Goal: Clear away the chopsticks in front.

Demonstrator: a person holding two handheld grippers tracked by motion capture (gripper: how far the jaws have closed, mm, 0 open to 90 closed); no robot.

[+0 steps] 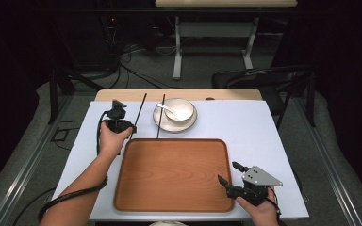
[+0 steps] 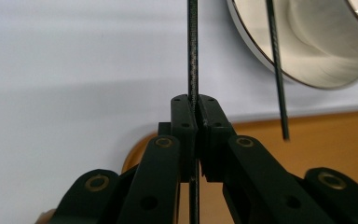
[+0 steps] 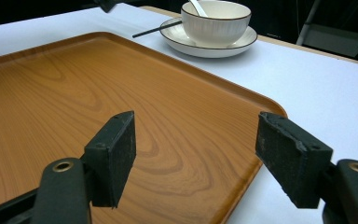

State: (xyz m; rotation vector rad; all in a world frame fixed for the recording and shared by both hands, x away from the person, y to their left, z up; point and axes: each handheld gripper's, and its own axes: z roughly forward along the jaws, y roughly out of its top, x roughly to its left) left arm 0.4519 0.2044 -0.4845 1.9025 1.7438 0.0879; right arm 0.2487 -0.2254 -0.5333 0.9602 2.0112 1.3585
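Observation:
Two thin black chopsticks lie on the white table cover left of a white bowl (image 1: 179,109), which stands on a plate (image 1: 190,123) and holds a white spoon (image 1: 166,109). My left gripper (image 1: 129,129) is shut on the left chopstick (image 1: 140,110) near its near end; the left gripper view shows the jaws (image 2: 195,100) pinching this chopstick (image 2: 193,56). The second chopstick (image 1: 160,117) leans on the plate rim (image 2: 261,56). My right gripper (image 1: 228,172) stands open over the wooden tray's near right corner, with nothing between its fingers (image 3: 114,154).
The brown wooden tray (image 1: 169,174) takes up the middle of the table, bare inside. White cover stretches to its right (image 1: 259,127). Behind the table stand a black chair (image 1: 264,80) and a white table frame (image 1: 212,33), with cables on the floor.

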